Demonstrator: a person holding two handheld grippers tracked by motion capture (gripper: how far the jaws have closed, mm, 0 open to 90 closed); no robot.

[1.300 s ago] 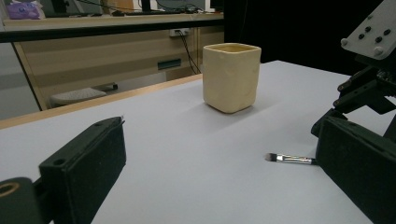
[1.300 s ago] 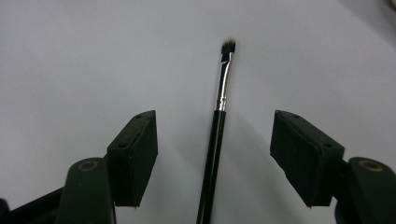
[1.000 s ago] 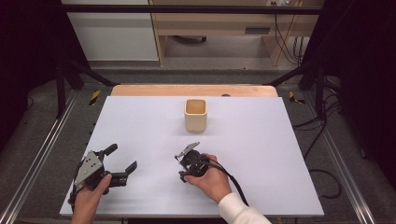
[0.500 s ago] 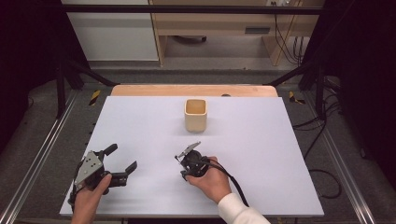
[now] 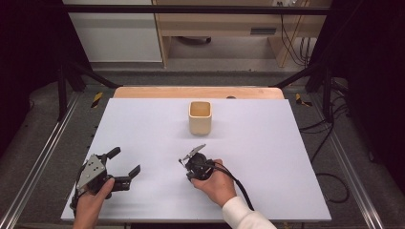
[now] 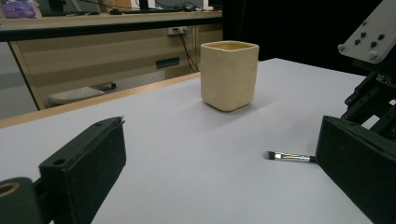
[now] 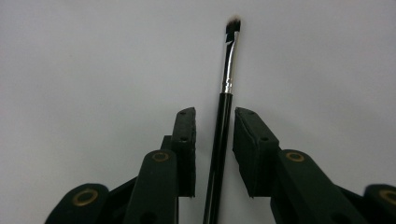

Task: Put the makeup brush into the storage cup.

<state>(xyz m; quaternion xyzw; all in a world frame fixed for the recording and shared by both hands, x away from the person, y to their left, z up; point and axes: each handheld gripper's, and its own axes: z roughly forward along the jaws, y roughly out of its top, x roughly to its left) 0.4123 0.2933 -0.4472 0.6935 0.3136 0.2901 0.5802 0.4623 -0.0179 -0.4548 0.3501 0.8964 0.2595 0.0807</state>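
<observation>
Right gripper (image 7: 213,149), two black jaws parted with a narrow gap either side of a slim makeup brush (image 7: 223,130) lying lengthwise between them on the pale table surface (image 7: 93,60), black handle, silver ferrule, dark bristle tip pointing away.

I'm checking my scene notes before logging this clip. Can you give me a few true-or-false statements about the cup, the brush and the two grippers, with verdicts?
1. The cup stands upright on the table. True.
2. The brush is inside the cup. False: it lies on the table, between the right gripper's jaws.
3. The right gripper's jaws are clamped on the brush. False: there is a gap on each side of the handle.
4. The left gripper is open and holds nothing. True.
5. The brush's bristles point away from the right gripper. True.
6. The cup lies on its side near the left gripper. False: it is upright, farther up the table.
</observation>
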